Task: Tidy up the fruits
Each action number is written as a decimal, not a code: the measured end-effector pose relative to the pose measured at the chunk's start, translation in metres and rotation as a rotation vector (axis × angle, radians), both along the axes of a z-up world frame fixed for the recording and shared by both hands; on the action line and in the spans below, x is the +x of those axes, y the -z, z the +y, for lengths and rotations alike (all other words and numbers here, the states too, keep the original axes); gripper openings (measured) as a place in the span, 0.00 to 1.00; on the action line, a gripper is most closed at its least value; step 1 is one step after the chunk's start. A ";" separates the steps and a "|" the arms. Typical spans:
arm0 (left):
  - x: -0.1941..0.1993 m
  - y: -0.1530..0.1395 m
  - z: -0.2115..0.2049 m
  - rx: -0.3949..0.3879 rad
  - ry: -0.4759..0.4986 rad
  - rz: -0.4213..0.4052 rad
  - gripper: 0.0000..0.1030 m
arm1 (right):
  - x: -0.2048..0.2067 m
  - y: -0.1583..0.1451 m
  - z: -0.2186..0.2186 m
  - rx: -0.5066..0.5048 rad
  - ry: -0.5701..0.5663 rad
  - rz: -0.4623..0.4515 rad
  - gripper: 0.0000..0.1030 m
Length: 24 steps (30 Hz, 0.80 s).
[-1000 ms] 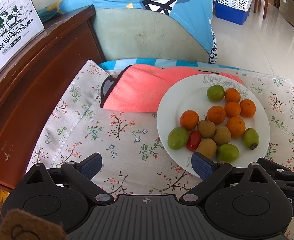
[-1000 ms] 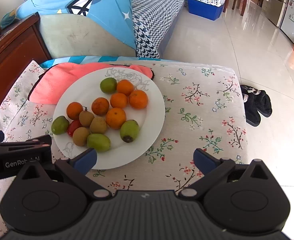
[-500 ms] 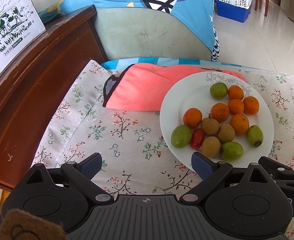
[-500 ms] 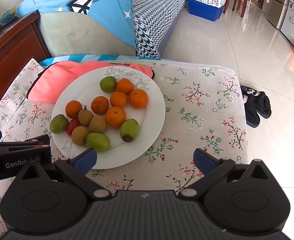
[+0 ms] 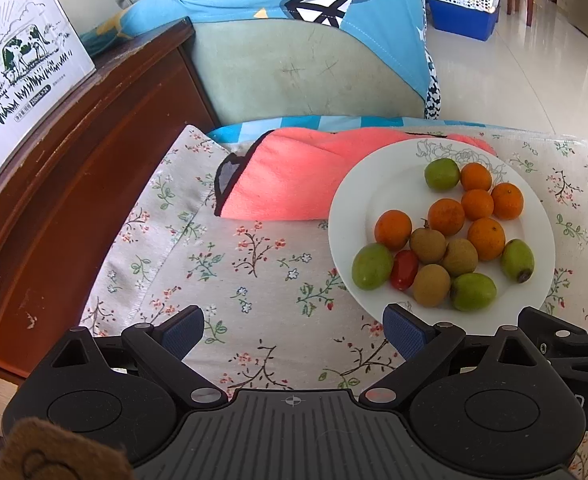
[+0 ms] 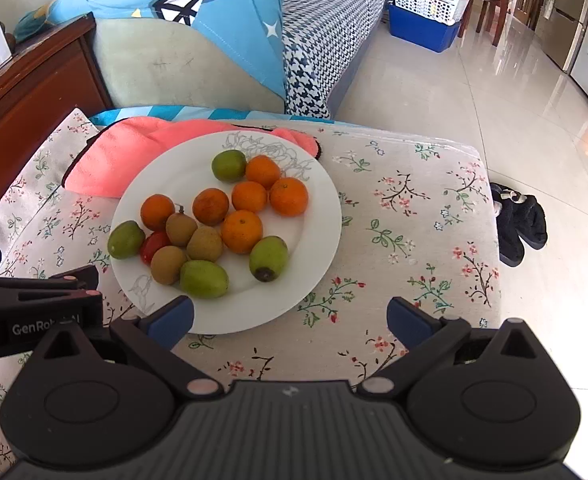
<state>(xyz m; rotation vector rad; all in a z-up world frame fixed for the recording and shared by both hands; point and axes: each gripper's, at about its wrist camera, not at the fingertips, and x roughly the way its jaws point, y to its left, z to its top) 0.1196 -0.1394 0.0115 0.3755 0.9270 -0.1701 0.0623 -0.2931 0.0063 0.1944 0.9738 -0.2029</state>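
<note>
A white plate (image 5: 357, 184) (image 6: 317, 240) rests on a floral cloth and carries several small oranges (image 5: 445, 216) (image 6: 288, 196), several green fruits (image 5: 371, 266) (image 6: 204, 278), three brown fruits (image 5: 427, 245) (image 6: 204, 243) and one red tomato (image 5: 403, 269) (image 6: 152, 245). My left gripper (image 5: 294, 330) is open and empty, over the cloth to the left of the plate's near edge. My right gripper (image 6: 290, 318) is open and empty, at the plate's near right rim. Part of the left gripper (image 6: 34, 312) shows at the left edge of the right wrist view.
A pink towel (image 5: 294, 176) lies under the plate's far side. A dark wooden cabinet (image 5: 54, 200) with a white carton (image 5: 18, 68) stands on the left. A cushioned sofa (image 6: 325, 32) is behind, a tiled floor with dark slippers (image 6: 519, 224) on the right.
Both views have shifted slightly: the plate now sits a little lower and farther right in the left wrist view. Both grippers stay open.
</note>
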 end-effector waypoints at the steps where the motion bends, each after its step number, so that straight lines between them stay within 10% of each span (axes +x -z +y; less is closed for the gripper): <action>1: -0.001 0.000 0.001 0.003 0.002 -0.004 0.94 | 0.000 0.000 0.001 -0.001 -0.004 -0.001 0.99; 24: -0.054 0.017 0.048 0.051 0.008 0.008 0.94 | -0.043 0.025 0.050 -0.029 -0.109 0.001 0.99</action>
